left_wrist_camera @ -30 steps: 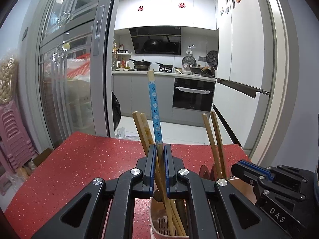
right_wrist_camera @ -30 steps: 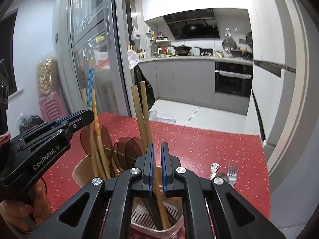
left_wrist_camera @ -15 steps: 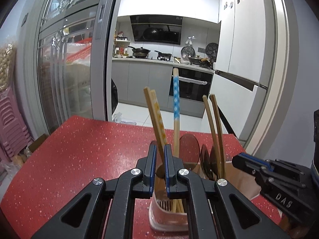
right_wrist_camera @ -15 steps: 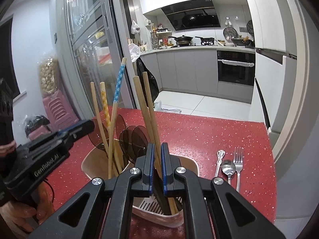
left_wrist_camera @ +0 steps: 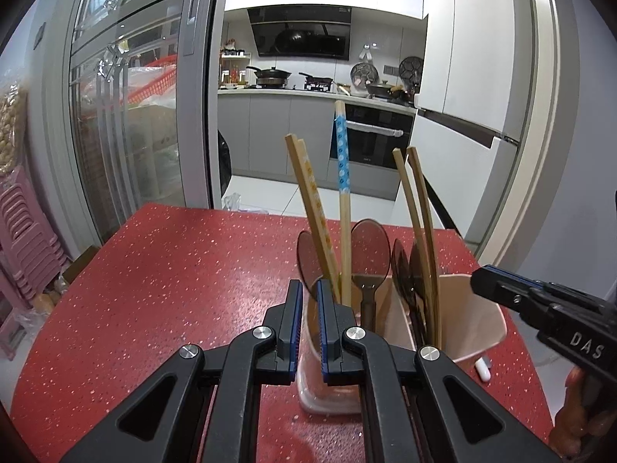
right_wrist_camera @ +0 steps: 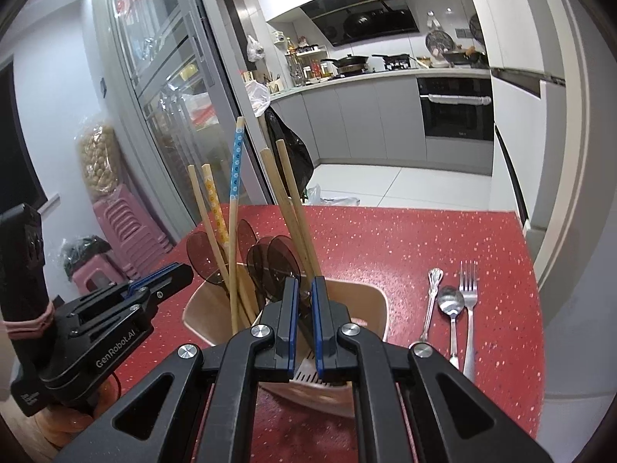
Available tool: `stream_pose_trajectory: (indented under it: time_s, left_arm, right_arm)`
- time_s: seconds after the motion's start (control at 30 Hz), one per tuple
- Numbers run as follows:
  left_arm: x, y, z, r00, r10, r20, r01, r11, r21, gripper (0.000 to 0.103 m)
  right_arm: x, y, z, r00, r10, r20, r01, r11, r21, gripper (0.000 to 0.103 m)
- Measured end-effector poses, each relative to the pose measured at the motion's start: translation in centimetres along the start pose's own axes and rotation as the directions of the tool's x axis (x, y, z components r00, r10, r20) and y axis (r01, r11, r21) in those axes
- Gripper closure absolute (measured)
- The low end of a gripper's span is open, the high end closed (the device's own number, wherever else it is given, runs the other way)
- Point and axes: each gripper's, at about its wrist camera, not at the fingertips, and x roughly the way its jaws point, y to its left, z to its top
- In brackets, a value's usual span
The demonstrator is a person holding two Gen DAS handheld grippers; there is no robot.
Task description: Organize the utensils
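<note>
Grey kitchen cabinets, a built-in black oven and a white fridge fill the background behind the red speckled table (left_wrist_camera: 162,270), whose far edge meets a tall glass-fronted cabinet on the left. Most of the tabletop's left and far stretches lie bare; the near right corner carries the things.

Standing near the table's near edge is the beige plastic utensil holder (right_wrist_camera: 370,301), upright, with brown translucent spoons (left_wrist_camera: 370,243), a pair of plain bamboo chopsticks (left_wrist_camera: 420,227), two chopsticks with orange dots (left_wrist_camera: 314,208) and one blue-patterned chopstick (left_wrist_camera: 341,146) standing loose inside it. At the right edge of the table, well apart from the holder, a steel fork (right_wrist_camera: 468,301), a steel spoon (right_wrist_camera: 451,308) and an ornate steel handle (right_wrist_camera: 434,289) lie side by side.

White lettering on the left gripper (left_wrist_camera: 306,308) body reads "GenRobot.AI" in the right wrist view; the right gripper (right_wrist_camera: 302,301) shows "DAS" in the left wrist view.

Both claws are pressed nearly together with nothing between the blue pads. A second ago the left one pinched the blue-patterned chopstick above the holder, and the right one sat around the plain bamboo pair; both tools now sit back from the holder, showing more of the table.
</note>
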Motion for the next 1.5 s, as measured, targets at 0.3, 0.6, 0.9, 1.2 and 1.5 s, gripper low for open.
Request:
stream_pose_trajectory:
  time_s: [0.3, 0.6, 0.9, 1.2, 1.5]
  left_arm:
    - [-0.3, 0.5, -0.3, 0.999, 0.018, -0.038, -0.018, 1.0, -0.006, 0.071]
    - [-0.2, 0.9, -0.4, 0.998, 0.009, -0.067, -0.01, 1.0, -0.01, 0.071]
    - [-0.2, 1.5, -0.7, 0.996, 0.016, -0.089, -0.017, 1.0, -0.008, 0.071]
    - [-0.2, 2.4, -1.3, 0.995, 0.017, -0.101, -0.019, 1.0, -0.02, 0.071]
    - [0.3, 4.2, -1.6, 0.994, 0.03, -0.106, -0.035, 0.999, -0.042, 0.071]
  right_arm:
    - [-0.8, 0.4, 0.1, 1.0, -0.008, -0.022, 0.009, 1.0, 0.026, 0.095]
    - [-1.0, 2.0, 0.7, 1.0, 0.014, -0.017, -0.014, 1.0, 0.006, 0.074]
    - [-1.5, 2.5, 0.7, 1.0, 0.008, -0.022, -0.008, 1.0, 0.016, 0.072]
    - [1.5, 4.3, 4.6, 0.988, 0.142, -0.061, -0.139, 0.989, 0.058, 0.072]
    - [7.4, 5.7, 7.3, 0.993, 0.074, -0.093, -0.068, 0.995, 0.067, 0.072]
